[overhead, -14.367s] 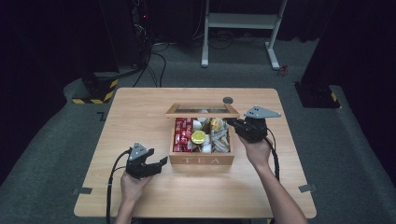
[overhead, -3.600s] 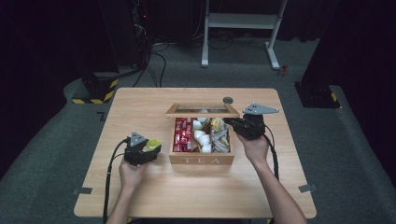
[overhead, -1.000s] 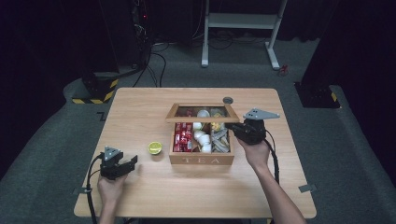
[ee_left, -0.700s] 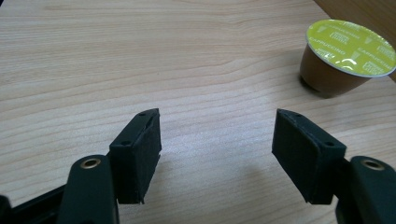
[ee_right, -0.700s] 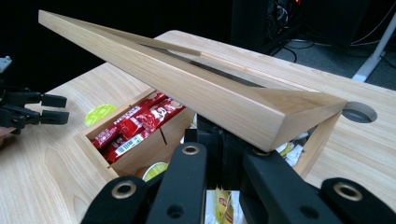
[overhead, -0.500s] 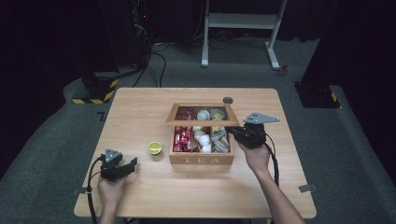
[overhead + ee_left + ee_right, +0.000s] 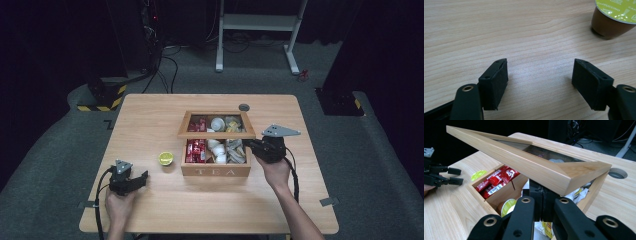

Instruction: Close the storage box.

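Capsule [image 7: 166,158] now sits alone on the desk [image 7: 150,120], left of centre; your left tongs [image 7: 140,180], lower left, have backed off it and their jaws have just been opening, empty. Centre right, your right tongs [image 7: 249,146] stay clamped on the tea box lid [image 7: 216,133], half lowered.

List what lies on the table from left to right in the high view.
Left gripper → capsule → tea box → right gripper
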Available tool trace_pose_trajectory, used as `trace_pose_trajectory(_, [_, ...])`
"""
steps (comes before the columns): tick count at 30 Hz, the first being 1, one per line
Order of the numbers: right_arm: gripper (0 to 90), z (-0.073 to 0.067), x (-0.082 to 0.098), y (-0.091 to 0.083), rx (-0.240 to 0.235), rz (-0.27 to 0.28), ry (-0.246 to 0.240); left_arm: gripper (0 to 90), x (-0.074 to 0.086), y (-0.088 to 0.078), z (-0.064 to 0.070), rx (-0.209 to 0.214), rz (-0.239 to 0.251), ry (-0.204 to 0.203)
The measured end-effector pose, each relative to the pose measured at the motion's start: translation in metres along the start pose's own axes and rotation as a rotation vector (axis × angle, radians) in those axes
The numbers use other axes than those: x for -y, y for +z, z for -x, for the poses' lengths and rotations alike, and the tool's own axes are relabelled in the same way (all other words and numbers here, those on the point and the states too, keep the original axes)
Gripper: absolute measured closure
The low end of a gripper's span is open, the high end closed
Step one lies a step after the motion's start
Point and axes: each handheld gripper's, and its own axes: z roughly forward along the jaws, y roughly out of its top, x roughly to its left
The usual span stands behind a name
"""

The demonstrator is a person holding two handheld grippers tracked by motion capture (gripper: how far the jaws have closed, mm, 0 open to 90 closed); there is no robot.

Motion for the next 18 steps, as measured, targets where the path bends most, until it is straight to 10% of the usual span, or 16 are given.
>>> trace_pose_trajectory(18, [88.3,-0.004,0.016,-0.001,0.001,-0.034,0.016,26.6,0.0,0.0,0.0,0.009,-0.003,0.002])
